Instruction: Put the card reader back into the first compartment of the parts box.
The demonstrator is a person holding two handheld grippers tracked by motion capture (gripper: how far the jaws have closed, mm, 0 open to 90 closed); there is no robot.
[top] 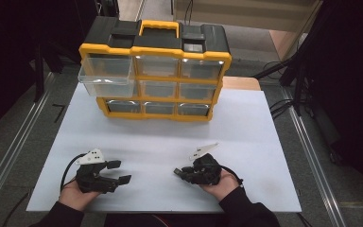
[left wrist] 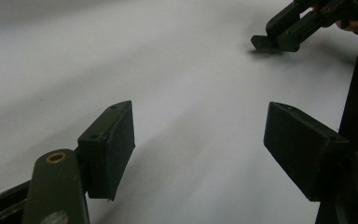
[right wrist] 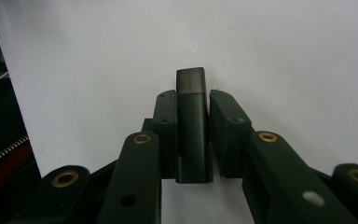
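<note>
A yellow and black drawer organizer stands at the back of the white table, with its top-left clear drawer pulled out. My left gripper rests near the front left, jaws wide apart and holding nothing; in the left gripper view only bare table lies between its pads. My right gripper sits at the front right, pointing left. In the right gripper view it is shut on a small black rectangular block that sticks out past the fingertips. The right gripper also shows far off in the left gripper view.
The organizer's other drawers are pushed in. Metal rails run along both sides of the table. Black cables lie on the floor at the right. A person's hands and dark sleeves come in from the bottom edge.
</note>
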